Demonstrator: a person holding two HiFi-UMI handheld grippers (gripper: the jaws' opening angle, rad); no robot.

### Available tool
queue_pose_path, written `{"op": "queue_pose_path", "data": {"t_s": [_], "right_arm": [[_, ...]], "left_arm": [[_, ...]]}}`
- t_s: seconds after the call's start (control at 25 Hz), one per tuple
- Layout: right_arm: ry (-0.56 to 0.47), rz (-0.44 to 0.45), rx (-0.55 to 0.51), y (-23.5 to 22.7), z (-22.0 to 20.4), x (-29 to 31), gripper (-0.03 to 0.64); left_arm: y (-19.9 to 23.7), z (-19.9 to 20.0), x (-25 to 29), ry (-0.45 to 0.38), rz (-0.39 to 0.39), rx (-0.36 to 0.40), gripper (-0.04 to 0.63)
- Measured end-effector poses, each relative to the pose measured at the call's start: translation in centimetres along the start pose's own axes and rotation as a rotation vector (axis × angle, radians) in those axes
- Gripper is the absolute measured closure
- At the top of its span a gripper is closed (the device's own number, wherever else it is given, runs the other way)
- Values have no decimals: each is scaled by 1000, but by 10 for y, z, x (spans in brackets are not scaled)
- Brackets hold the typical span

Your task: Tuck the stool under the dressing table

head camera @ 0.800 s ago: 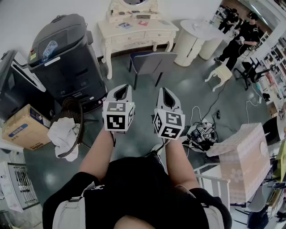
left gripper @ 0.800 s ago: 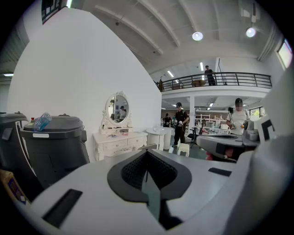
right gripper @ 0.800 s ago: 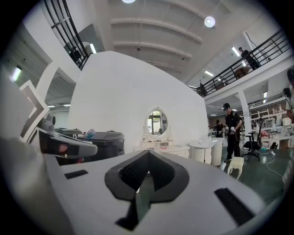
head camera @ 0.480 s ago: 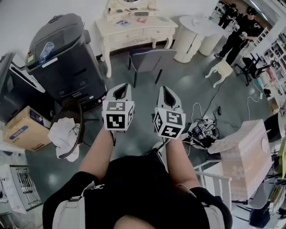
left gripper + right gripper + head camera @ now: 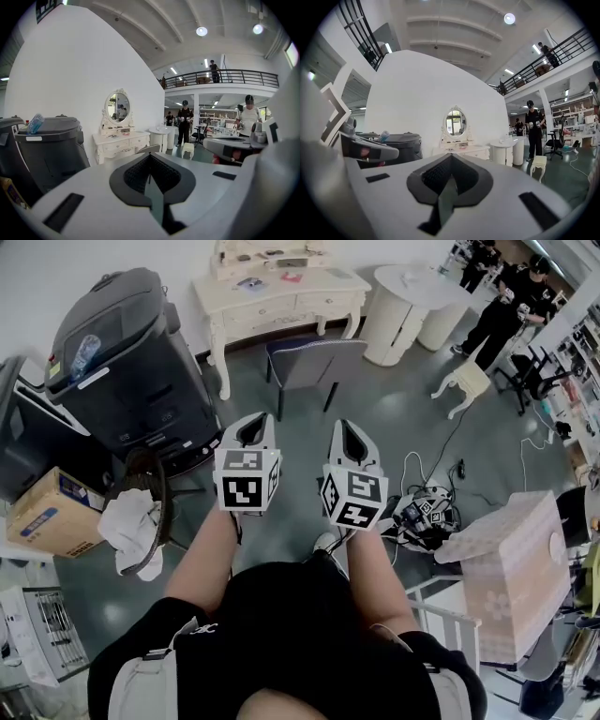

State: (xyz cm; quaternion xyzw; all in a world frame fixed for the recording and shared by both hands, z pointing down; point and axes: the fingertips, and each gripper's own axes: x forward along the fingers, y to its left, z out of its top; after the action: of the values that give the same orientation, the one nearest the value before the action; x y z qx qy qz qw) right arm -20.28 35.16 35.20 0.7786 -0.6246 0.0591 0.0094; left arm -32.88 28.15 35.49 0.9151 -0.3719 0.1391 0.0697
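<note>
**Approach stage: stool not yet touched**

The dressing table (image 5: 281, 298) has drifted towards the top edge of the head view. The grey seat (image 5: 317, 360), judged to be the stool, stands just in front of the dressing table, not under it. Well short of it, the left gripper (image 5: 253, 432) and right gripper (image 5: 352, 439) are closed and empty. The whole push remains

No wording can be read anywhere. The cardboard box (image 5: 42, 517) bears a blue printed patch, too small to make out. The grey lidded container (image 5: 122, 352) carries a white strip label (image 5: 94, 379), illegible. The cubes on the left hand-held gripper (image 5: 254, 427) and the right hand-held gripper (image 5: 351, 433) show only black-and-white square patterns.
</note>
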Motion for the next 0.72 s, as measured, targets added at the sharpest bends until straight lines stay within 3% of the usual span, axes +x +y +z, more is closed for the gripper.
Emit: {"op": "queue_pose_path", "data": {"t_s": [0.72], "right_arm": [[7, 79, 26, -110, 16, 85, 609]], "left_arm": [[-48, 39, 114, 33, 89, 1, 595]]}}
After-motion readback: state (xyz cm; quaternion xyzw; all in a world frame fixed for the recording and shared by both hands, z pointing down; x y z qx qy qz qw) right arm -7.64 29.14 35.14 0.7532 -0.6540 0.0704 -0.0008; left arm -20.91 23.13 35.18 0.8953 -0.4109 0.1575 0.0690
